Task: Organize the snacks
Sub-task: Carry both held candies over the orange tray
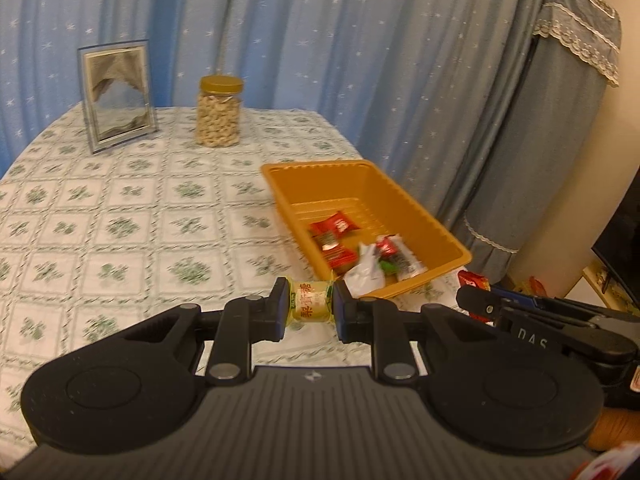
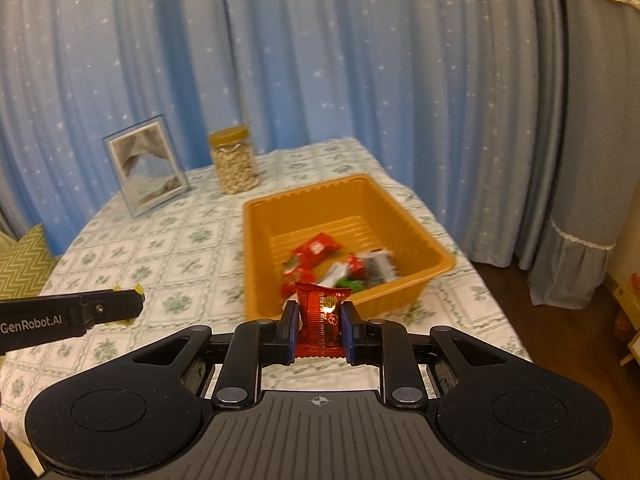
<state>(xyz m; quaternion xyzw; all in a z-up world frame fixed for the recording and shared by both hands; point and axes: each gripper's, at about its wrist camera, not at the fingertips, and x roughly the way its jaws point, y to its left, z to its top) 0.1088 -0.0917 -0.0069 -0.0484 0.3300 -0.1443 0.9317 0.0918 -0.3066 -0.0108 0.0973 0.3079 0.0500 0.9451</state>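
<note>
My left gripper is shut on a yellow-green wrapped candy, held above the tablecloth just left of the orange tray's near corner. My right gripper is shut on a red snack packet, held upright in front of the orange tray. The tray holds several wrapped snacks, red, white and dark ones. The right gripper also shows in the left wrist view with the red packet. The left gripper shows at the left of the right wrist view.
A jar of nuts with a gold lid and a framed picture stand at the far side of the table. Blue star-patterned curtains hang behind. A covered column stands to the right. A green zigzag cushion lies left.
</note>
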